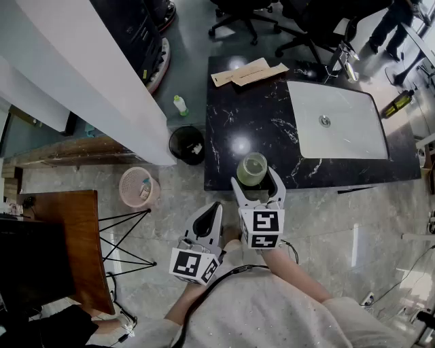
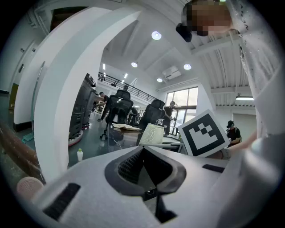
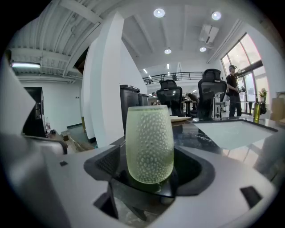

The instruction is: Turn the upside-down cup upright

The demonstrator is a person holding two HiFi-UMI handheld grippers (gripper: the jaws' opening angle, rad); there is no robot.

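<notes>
Right gripper (image 1: 257, 181) seemingly loose around cup (image 1: 252, 168)

Round ceiling lights (image 3: 159, 12) and tall windows (image 2: 180, 101) are lighting the room brightly and evenly. White glare is sitting on the black marble counter (image 1: 262, 109) near its front edge. Both gripper views are bending strongly and darkening at their corners. Light is glowing through the green cup (image 3: 149, 142).

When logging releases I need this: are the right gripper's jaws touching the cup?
Cannot tell. The right gripper view shows the cup between the right gripper's wide jaws, but neither a gap nor contact shows plainly.
</notes>
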